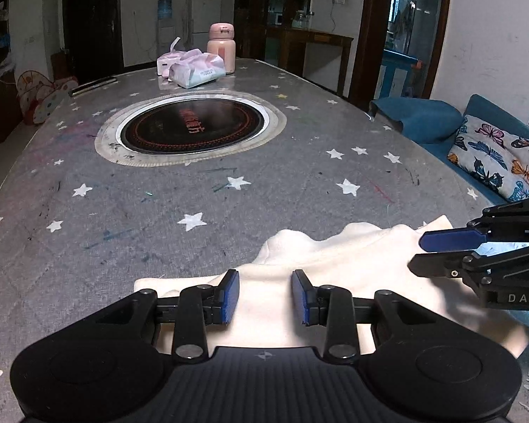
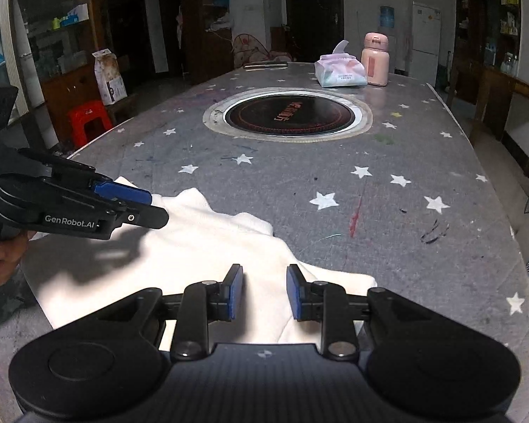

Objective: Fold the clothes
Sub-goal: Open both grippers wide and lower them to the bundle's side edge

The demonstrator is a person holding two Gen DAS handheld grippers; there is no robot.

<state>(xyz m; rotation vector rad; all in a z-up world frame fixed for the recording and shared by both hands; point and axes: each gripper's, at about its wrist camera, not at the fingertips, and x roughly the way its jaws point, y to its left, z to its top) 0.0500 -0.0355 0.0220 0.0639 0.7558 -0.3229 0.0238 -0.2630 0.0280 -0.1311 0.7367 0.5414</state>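
A white garment (image 1: pixel 335 282) lies bunched at the near edge of the star-patterned counter (image 1: pixel 194 194), with both grippers hovering just over it. The left gripper (image 1: pixel 264 296) has its fingers partly apart with only cloth visible below the gap, nothing pinched; the right gripper (image 2: pixel 264 290) stands likewise, a little narrower, and also grips nothing. The risk from here, as I judge it, is that either pair of fingers closes on a rumpled ridge and catches several layers at once, or only a single loose one, so that the fold drags crooked or the cloth bunches further. The garment's near edge also sits close to the counter's rim, so a pull toward the person could slide it off. The left wrist view shows a blue sofa (image 1: pixel 423 120) with a butterfly cushion (image 1: pixel 493 158) beside the counter, which the right view lacks; the right wrist view shows a hand (image 2: pixel 0 257) on the left gripper's handle and a red stool (image 2: pixel 88 120). Both views show the round cooktop (image 2: pixel 289 116), tissue pack (image 2: pixel 340 70) and pink flask (image 2: pixel 375 60) far across, well clear.
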